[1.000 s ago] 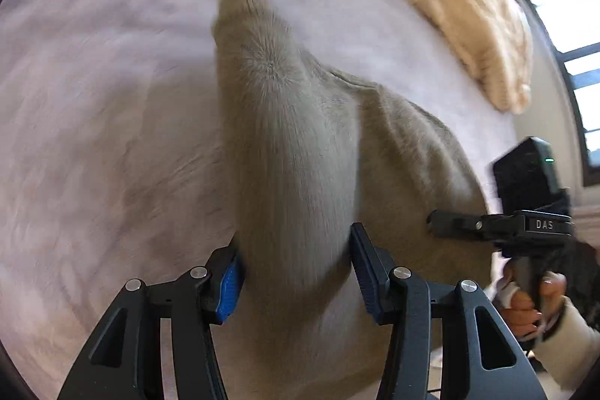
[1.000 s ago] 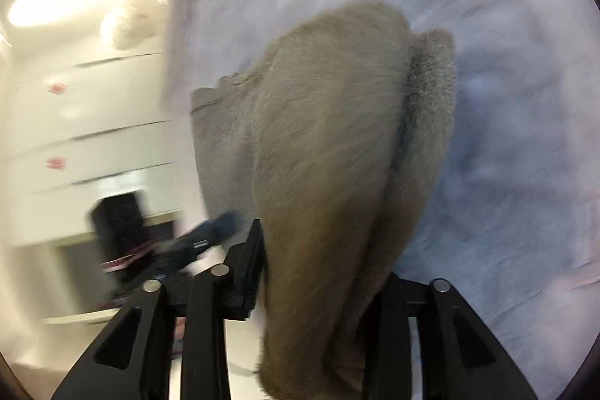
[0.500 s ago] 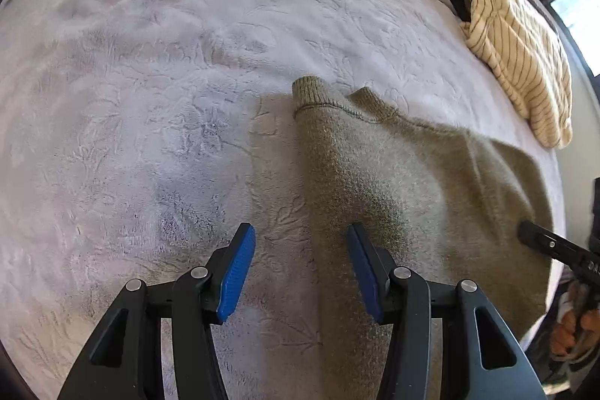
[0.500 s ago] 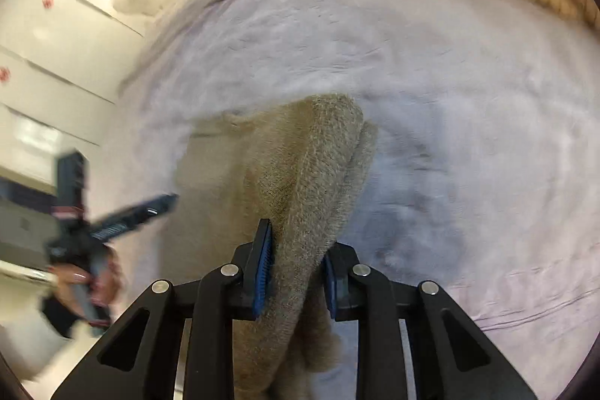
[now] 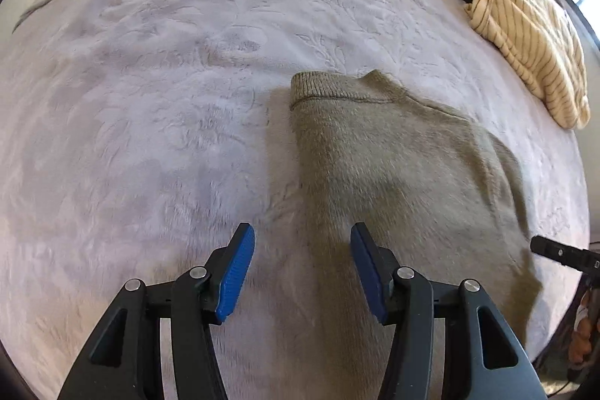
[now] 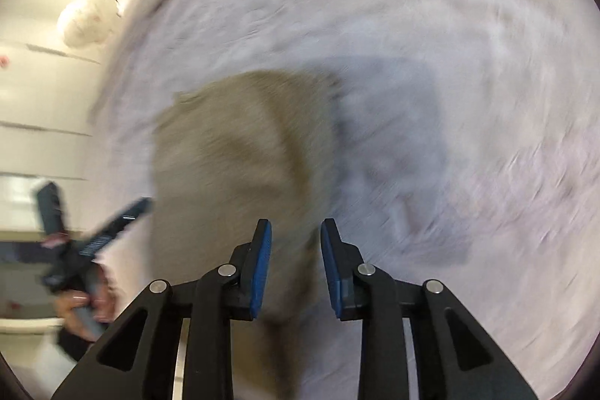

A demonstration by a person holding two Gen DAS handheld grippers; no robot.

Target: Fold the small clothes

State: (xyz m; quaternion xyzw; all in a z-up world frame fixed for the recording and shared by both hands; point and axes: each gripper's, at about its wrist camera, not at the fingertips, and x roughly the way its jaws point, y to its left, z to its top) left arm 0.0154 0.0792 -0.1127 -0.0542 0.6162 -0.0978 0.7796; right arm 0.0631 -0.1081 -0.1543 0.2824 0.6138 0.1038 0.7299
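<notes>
The sweater (image 5: pixel 393 171) lies flat on the bed (image 5: pixel 150 100), nearer its right edge, long axis running straight ahead from both grippers. Left gripper (image 5: pixel 302 272) is spread wide, empty, over the sweater's left edge; right gripper (image 6: pixel 294 265), blurred, seems released too.

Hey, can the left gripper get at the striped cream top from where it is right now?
Probably not without moving across. The left gripper is open over the near edge of the olive sweater, and the striped cream top lies far off at the blanket's far right. Nothing blocks the way, though; only the sweater lies between.
</notes>
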